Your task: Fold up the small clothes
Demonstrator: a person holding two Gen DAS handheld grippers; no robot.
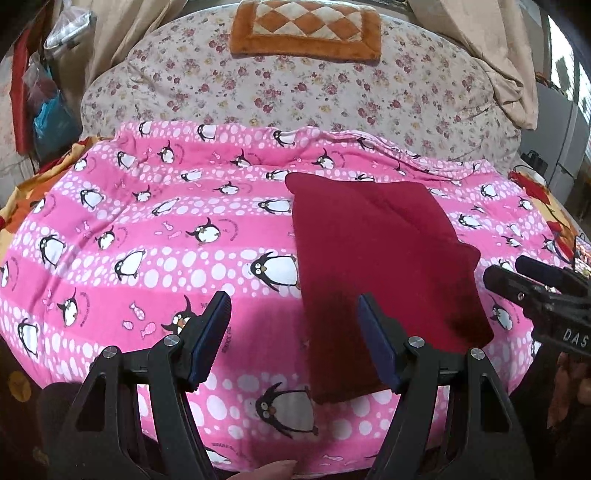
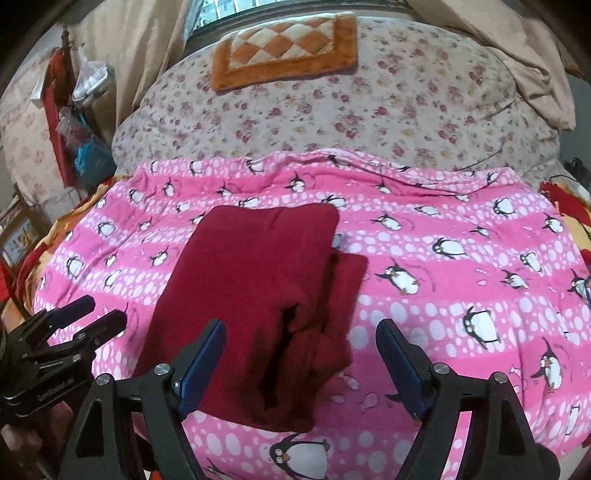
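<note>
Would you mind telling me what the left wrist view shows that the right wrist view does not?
Only the left wrist view shows a fingertip at its bottom edge and the right gripper entering from the right. Only the right wrist view shows the window above the bed and the dark opening in the garment's near layers. Both show the folded dark red garment on the pink penguin blanket, the floral quilt and the orange checkered cushion.

"DAS" on right gripper (image 1: pixel 546 291), rest unreadable
</note>
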